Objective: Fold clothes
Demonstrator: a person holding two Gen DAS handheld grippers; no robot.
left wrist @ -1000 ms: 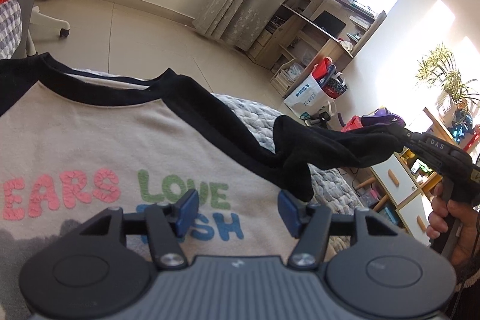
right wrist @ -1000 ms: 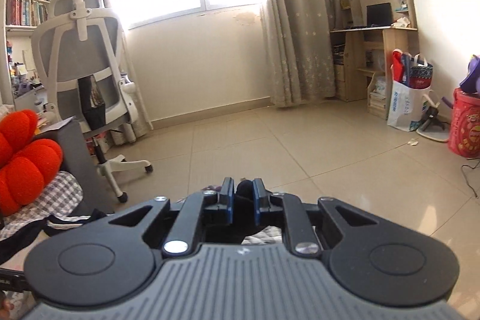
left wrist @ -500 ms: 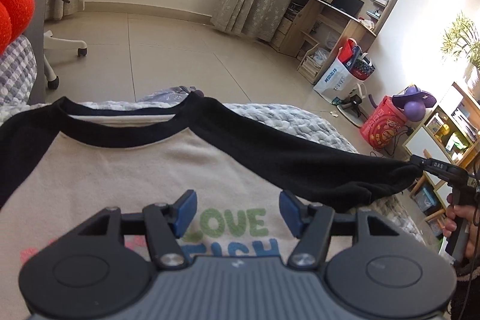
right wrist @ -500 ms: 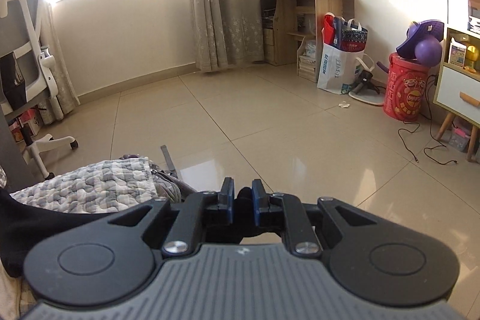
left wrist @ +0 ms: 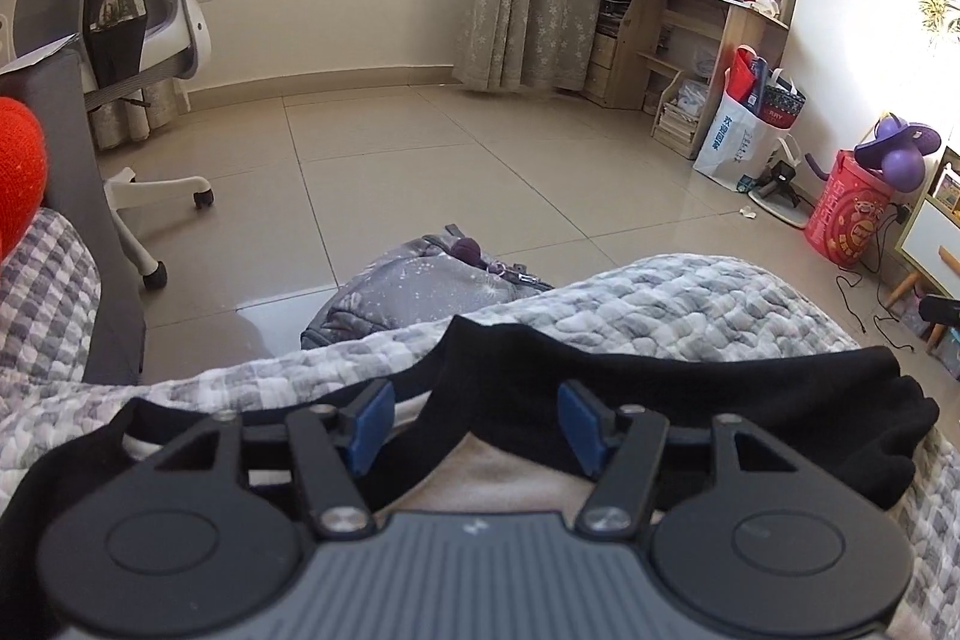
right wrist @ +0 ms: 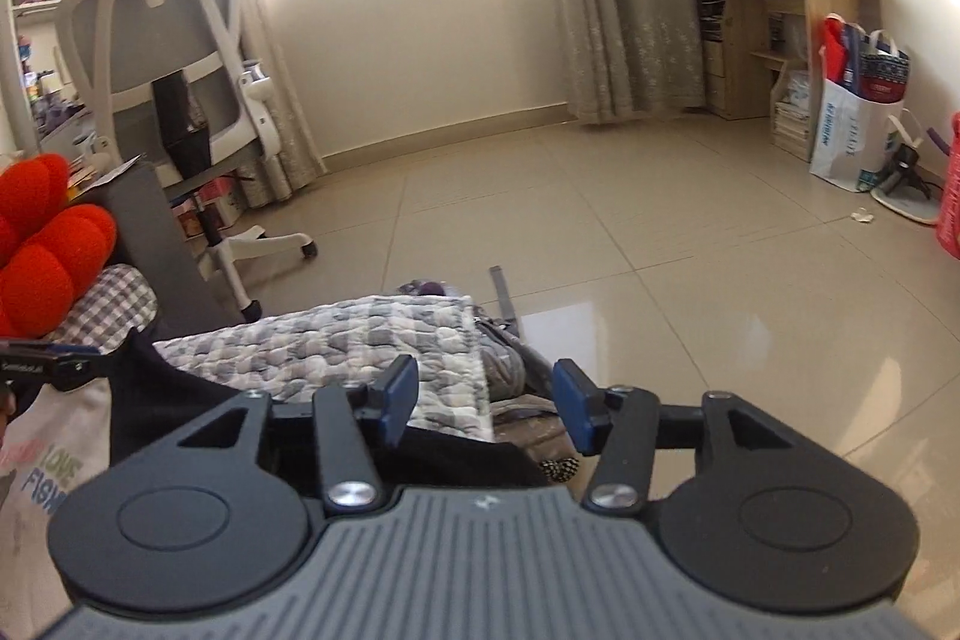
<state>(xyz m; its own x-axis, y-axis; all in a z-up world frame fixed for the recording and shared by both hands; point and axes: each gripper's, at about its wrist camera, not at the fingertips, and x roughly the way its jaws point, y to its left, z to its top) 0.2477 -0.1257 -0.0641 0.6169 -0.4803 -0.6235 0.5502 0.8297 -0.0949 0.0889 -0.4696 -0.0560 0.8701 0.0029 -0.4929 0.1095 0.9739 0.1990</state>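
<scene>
Sweatshirt spread flat on the quilted bed, both pairs of fingers parted and empty.

Left to right: red cushion (right wrist: 51, 250) and white office chair (right wrist: 180, 58) crowding the bed's (left wrist: 690, 298) left end; open tiled floor (left wrist: 480, 172) past the far edge; grey bundle (left wrist: 420, 286) lying just beyond that edge. Sweatshirt (left wrist: 498, 484) laid collar toward the floor, black sleeve (left wrist: 780, 400) stretched rightward along the bed, cuff near the right edge. Left gripper (left wrist: 474, 427) hovering over the shoulder, fingers apart, gripping nothing. Right gripper (right wrist: 486, 403) above the sleeve end, fingers opening, no cloth pinched.
</scene>
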